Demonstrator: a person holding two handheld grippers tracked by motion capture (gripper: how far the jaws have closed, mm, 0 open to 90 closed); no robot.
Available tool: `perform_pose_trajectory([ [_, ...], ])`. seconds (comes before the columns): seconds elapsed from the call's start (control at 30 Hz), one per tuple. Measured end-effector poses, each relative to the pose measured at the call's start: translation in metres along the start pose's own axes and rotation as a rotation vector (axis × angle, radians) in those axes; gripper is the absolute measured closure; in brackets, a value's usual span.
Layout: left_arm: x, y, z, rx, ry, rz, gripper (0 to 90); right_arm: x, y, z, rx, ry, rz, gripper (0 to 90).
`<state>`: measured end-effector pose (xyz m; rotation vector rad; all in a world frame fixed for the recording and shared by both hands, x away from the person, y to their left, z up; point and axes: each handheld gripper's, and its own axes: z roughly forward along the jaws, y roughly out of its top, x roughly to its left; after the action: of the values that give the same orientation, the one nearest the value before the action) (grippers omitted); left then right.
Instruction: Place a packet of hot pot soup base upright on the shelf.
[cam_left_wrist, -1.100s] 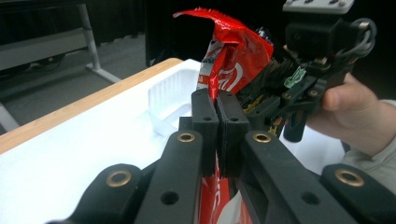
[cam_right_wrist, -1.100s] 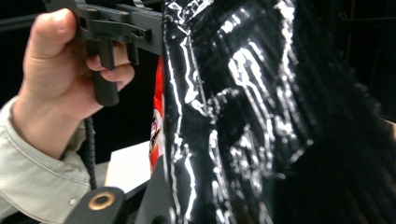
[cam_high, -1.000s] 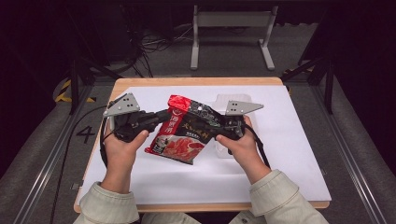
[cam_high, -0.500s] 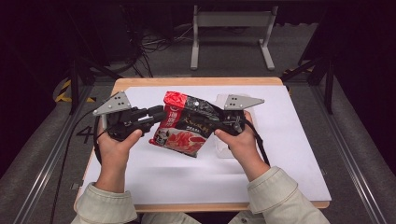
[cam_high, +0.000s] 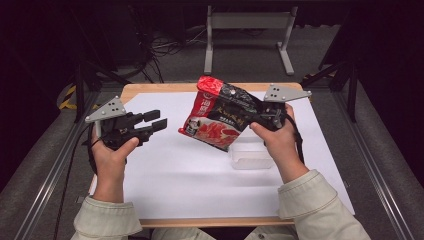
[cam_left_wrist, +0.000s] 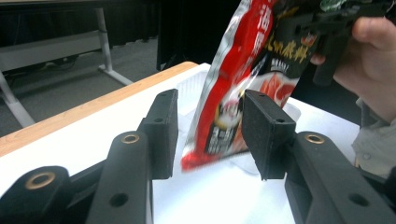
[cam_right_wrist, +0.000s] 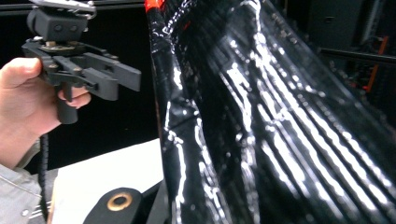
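Observation:
A red and black food packet (cam_high: 220, 116) hangs tilted above the table, and my right gripper (cam_high: 257, 116) is shut on its right edge. The glossy black back of the packet (cam_right_wrist: 261, 116) looms close in the right gripper view. My left gripper (cam_high: 152, 125) is over the left of the table, a short gap away from the packet. Its jaws have just been opening and hold nothing. In the left gripper view the packet (cam_left_wrist: 243, 70) shows farther off through the gap of the left gripper (cam_left_wrist: 210, 123).
A clear plastic container (cam_high: 251, 156) stands on the white table top (cam_high: 190, 185) just under the right hand. The table's wooden edge (cam_high: 150, 86) runs along the far side. A grey metal stand (cam_high: 247, 22) is on the floor beyond.
My left gripper has let go of the packet, opened, and drawn away to the left. My right gripper has lifted the packet higher above the container.

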<state>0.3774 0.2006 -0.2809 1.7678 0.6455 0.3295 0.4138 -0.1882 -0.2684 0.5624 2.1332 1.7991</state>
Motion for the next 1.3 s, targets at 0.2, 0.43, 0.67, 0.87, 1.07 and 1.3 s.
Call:
perform_pose_trajectory([
  [0.2,0.006,-0.005,-0.002,0.018,0.009,-0.015,56.6,-0.01,0.005,-0.018,0.039,-0.062,-0.031,84.8],
  [0.43,0.011,-0.01,-0.003,0.037,0.013,-0.031,56.7,-0.02,0.01,-0.038,0.078,-0.134,-0.044,84.7],
  [0.67,0.015,-0.012,-0.005,0.041,0.016,-0.045,55.9,-0.027,0.012,-0.053,0.131,-0.22,-0.064,84.5],
  [0.87,0.016,-0.014,-0.006,0.043,0.022,-0.049,55.3,-0.03,0.012,-0.057,0.166,-0.277,-0.092,84.3],
  [1.07,0.017,-0.014,-0.006,0.048,0.024,-0.052,54.9,-0.034,0.01,-0.063,0.202,-0.326,-0.102,84.1],
  [1.3,0.018,-0.015,-0.004,0.064,0.027,-0.053,54.1,-0.035,0.011,-0.065,0.23,-0.361,-0.117,84.0],
])
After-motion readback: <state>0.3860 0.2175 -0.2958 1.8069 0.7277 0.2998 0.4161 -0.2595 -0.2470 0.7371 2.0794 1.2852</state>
